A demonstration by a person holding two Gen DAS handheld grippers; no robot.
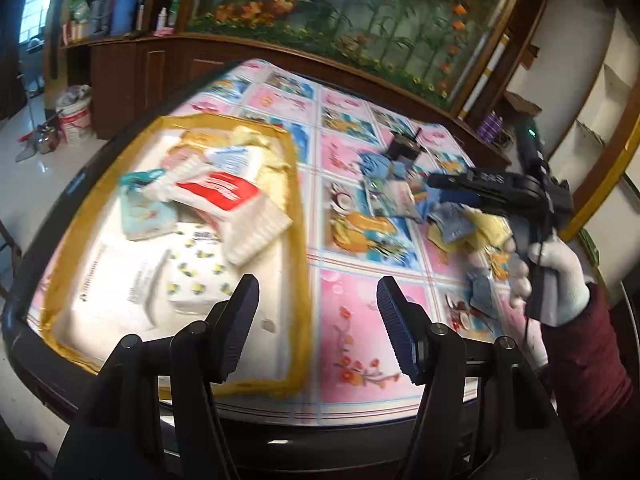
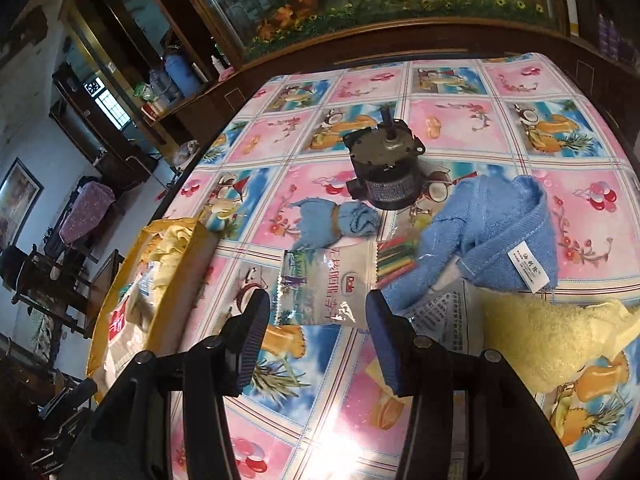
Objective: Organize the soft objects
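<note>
A shallow box with a yellow taped rim [image 1: 298, 216] lies on the table's left and holds several soft packs, among them a red-and-white tissue pack [image 1: 224, 192] and a lemon-print pack [image 1: 200, 268]. My left gripper [image 1: 318, 304] is open and empty above the table, just right of the box. My right gripper [image 2: 318, 320] is open and empty, hovering over a clear snack packet [image 2: 320, 288]. Beyond it lie a small rolled blue cloth [image 2: 336, 220], a large blue towel [image 2: 492, 236] and a yellow fluffy cloth [image 2: 544, 332]. The right gripper's body also shows in the left wrist view [image 1: 500, 192].
A black metal motor [image 2: 386, 168] stands mid-table behind the cloths. A pack of coloured sticks [image 2: 396, 260] and a printed leaflet [image 2: 440, 312] lie under the towel's edge. The box also shows in the right wrist view [image 2: 176, 280]. A wooden cabinet and aquarium [image 1: 360, 20] back the table.
</note>
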